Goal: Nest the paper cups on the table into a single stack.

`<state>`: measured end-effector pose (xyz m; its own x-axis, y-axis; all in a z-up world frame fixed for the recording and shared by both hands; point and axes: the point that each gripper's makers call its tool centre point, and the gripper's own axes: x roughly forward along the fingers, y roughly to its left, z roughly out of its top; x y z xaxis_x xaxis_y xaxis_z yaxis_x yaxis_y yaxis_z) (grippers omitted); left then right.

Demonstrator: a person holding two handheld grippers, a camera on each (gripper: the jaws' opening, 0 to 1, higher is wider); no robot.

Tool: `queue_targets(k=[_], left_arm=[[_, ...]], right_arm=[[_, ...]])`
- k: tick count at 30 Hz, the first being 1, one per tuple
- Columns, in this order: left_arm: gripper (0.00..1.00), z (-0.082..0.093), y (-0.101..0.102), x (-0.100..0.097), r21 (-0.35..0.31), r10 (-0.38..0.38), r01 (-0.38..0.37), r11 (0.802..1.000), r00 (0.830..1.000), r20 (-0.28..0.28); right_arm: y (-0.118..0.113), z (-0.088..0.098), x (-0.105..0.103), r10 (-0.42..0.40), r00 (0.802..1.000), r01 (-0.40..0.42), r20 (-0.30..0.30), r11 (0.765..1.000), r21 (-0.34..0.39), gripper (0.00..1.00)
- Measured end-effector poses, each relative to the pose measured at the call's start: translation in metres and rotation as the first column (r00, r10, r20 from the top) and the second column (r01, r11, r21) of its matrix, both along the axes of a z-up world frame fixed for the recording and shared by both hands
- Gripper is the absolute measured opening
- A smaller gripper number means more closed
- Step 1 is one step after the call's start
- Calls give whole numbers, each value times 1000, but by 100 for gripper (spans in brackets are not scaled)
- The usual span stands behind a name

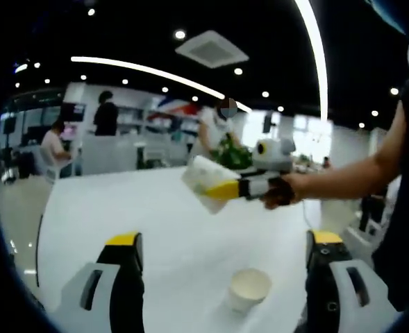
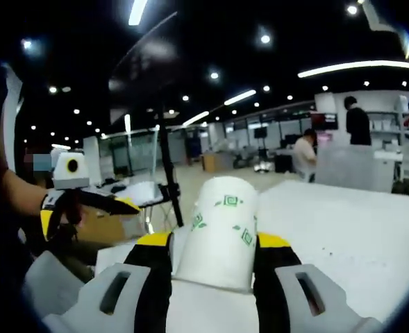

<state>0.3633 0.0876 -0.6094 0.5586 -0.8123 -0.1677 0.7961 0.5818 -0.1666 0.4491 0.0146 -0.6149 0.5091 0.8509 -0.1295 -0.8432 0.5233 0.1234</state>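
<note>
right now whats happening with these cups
A person is stacking paper cups with a hand-held gripper in each hand. The right hand-held gripper is shut on a white paper cup with green marks, held up off the white table. The left hand-held gripper is open, with a second cup standing upright on the table between its jaws. The two cups are not yet nested.

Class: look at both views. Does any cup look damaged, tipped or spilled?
Nothing stands out. One paper cup stands upright on the white table; the right gripper holds another cup, undamaged.
</note>
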Motion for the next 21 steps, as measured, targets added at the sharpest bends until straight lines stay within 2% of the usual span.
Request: queue_targets(k=[2, 6, 9, 13, 18, 21], left_arm=[[97, 5, -2, 1, -3, -16, 16, 1000, 1000, 7], [96, 12, -6, 1, -11, -42, 42, 999, 999, 15], [96, 15, -7, 1, -9, -50, 50, 999, 999, 22], [94, 24, -12, -3, -50, -98, 98, 994, 995, 2], [93, 32, -15, 1, -15, -145, 146, 989, 989, 15], [92, 38, -19, 0, 6, -201, 201, 980, 979, 15]], right_arm=[[4, 7, -13, 36, 999, -36, -9, 999, 22, 43], [9, 13, -31, 84, 996, -84, 0, 996, 6, 43], [13, 20, -42, 116, 993, -116, -8, 993, 22, 43], [18, 27, -62, 176, 984, -175, -20, 984, 26, 43], [22, 28, -76, 229, 973, -229, -29, 973, 6, 43], [24, 32, -83, 259, 965, -259, -29, 966, 3, 43]])
